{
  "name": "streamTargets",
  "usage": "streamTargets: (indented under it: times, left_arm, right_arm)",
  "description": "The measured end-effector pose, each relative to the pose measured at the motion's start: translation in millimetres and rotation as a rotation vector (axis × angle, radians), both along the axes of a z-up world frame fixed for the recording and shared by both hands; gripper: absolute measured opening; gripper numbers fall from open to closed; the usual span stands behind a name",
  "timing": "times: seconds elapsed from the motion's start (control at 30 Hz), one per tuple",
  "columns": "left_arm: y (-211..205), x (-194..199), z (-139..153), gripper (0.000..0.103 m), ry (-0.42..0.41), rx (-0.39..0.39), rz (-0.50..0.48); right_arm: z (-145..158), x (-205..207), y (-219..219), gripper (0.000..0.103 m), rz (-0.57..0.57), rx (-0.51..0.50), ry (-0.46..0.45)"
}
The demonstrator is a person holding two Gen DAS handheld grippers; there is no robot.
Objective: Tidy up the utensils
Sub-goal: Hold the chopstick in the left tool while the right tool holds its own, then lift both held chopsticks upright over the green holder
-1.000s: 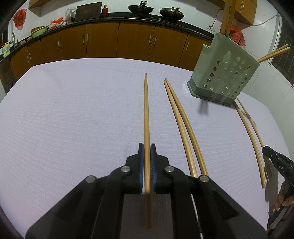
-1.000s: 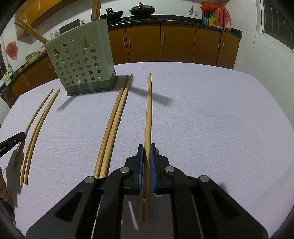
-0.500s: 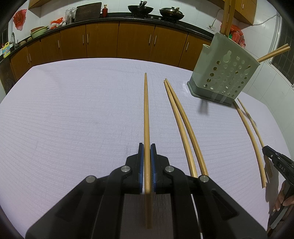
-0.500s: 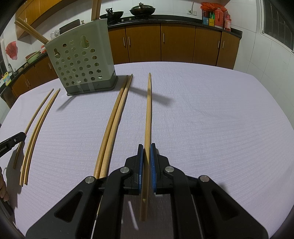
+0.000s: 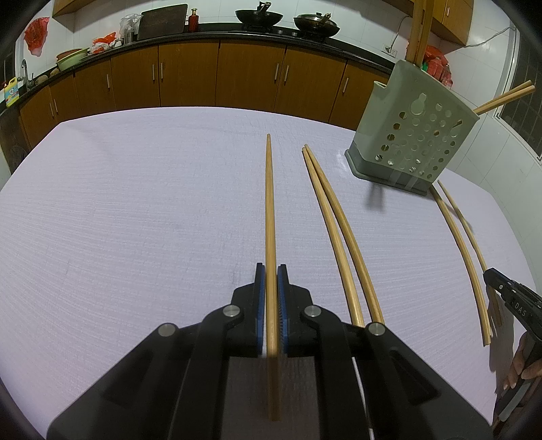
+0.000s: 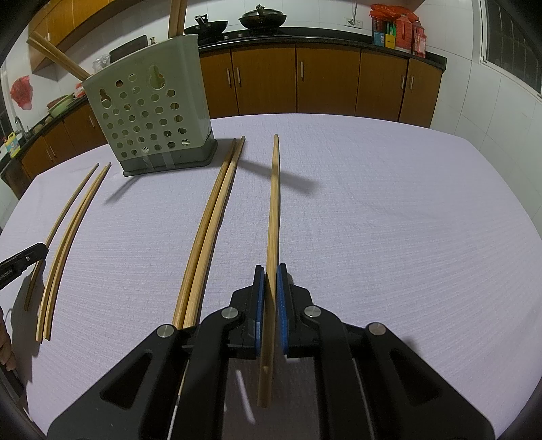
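Right gripper (image 6: 270,270) clamping chopstick (image 6: 273,203), perforated holder (image 6: 149,111) beyond

A home kitchen: brown wooden cabinets (image 5: 216,78) run under a dark counter (image 5: 203,34) past the table's far edge, carrying two woks (image 5: 259,15), with white tiled walls (image 6: 474,78) behind.

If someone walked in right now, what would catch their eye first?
Each gripper is clamped on one long chopstick pointing ahead: left gripper, right gripper. Beyond stands a perforated green holder with chopsticks sticking out, and loose pairs lie on the lilac tablecloth.
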State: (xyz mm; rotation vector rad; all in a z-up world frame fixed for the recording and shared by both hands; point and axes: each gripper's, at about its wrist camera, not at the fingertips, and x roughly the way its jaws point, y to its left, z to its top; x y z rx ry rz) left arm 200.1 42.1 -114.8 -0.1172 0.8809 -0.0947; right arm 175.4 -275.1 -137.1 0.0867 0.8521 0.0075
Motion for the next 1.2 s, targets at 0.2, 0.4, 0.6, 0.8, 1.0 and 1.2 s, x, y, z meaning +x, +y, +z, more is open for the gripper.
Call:
streamTargets:
  times: [0.2,0.4,0.6,0.8,1.0,1.2]
  left_arm:
    - [0.2,0.4,0.3,0.010,0.000,0.000,0.000]
    - [-4.4,-2.2,0.4,0.010,-0.003,0.046,-0.009]
    - [-3.8,-11.5,-0.4,0.009,-0.003,0.062,-0.027]
    - [2.7,-17.8,22.5,0.008,-0.050,0.059,-0.024]
    - [12.7,-27.0,73.7,0.008,-0.183,0.039,-0.013]
    - [19.0,-31.7,120.9,0.008,-0.309,0.027,-0.008]
  right_arm:
    - [-0.1,0.2,0.1,0.009,0.000,-0.001,0.000]
    - [-0.3,-2.7,-0.8,0.009,-0.003,0.004,0.000]
    - [-0.3,-10.2,-5.5,0.008,0.001,0.039,0.000]
    - [19.5,-19.9,-6.9,0.008,-0.005,0.017,-0.076]
    - [62.3,-29.3,-14.4,0.008,-0.024,0.011,-0.209]
    - [96.9,-34.2,-15.0,0.008,-0.032,-0.005,-0.316]
